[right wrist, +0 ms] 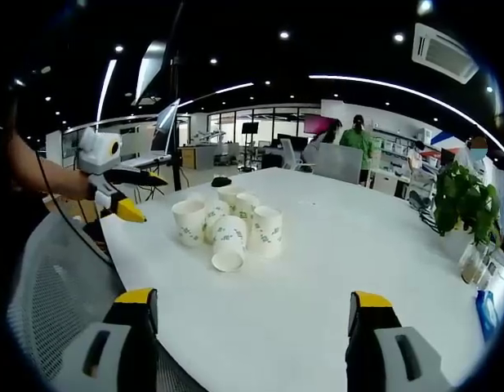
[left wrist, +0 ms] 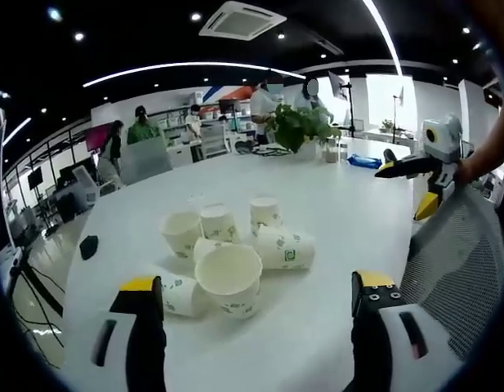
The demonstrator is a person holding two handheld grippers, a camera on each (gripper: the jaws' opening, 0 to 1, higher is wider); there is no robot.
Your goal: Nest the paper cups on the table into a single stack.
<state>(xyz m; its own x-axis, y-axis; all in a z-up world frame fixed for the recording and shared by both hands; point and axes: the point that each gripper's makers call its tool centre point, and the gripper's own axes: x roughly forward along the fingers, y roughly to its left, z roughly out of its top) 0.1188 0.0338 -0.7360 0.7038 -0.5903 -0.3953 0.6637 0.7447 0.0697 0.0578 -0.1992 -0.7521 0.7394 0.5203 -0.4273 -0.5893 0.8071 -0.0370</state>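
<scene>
White table (left wrist: 341,212) holds green-logoed paper cups (left wrist: 235,245); both claws (left wrist: 260,306) (right wrist: 250,314) released, empty.

Open-plan office under recessed spotlights and curved light strips. Ceiling air-conditioning cassette (left wrist: 242,20) overhead. Broad white worktop (left wrist: 350,220) stretching toward a leafy potted plant (left wrist: 301,126) at the far edge, with a blue packet (left wrist: 364,162) just beside it. Small dark object (left wrist: 88,247) lying near the worktop's left rim. Grey mesh chair back (left wrist: 460,261) pressed close at the near right. Person in a green top and dark cap (left wrist: 142,126) standing beyond a grey chair (left wrist: 145,159); more people at desks further back. Monitor on a stand (right wrist: 250,128) against the glazed wall; another dark item (right wrist: 221,181) at the worktop's far end.
</scene>
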